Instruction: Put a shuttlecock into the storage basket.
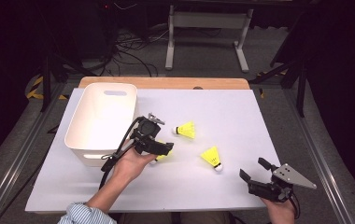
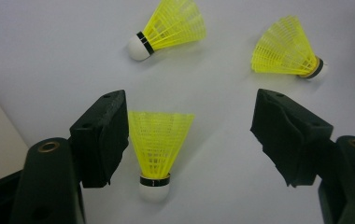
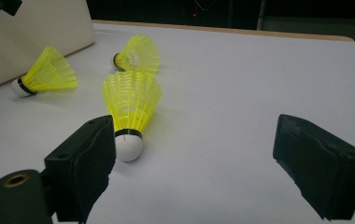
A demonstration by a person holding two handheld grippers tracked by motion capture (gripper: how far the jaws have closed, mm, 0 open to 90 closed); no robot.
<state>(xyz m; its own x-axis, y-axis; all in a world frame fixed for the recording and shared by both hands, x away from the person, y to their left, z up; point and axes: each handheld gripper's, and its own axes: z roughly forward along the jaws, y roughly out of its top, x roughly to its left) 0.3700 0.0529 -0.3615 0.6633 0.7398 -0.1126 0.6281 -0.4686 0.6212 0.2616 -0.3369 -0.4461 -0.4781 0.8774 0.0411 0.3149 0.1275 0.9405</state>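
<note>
While spread — left gripper (image 2: 189, 135) over shuttlecock (image 2: 158, 144)

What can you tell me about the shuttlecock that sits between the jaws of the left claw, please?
The shuttlecock has a bright yellow, mesh-like skirt that looks like plastic, a rounded white base and a dark band with a thin gold line where the two meet. It lies on the white table, base toward the camera in the left gripper view and skirt flaring away. The left claw is open around it: one jaw sits right against the skirt's edge, the other stands well clear.
</note>
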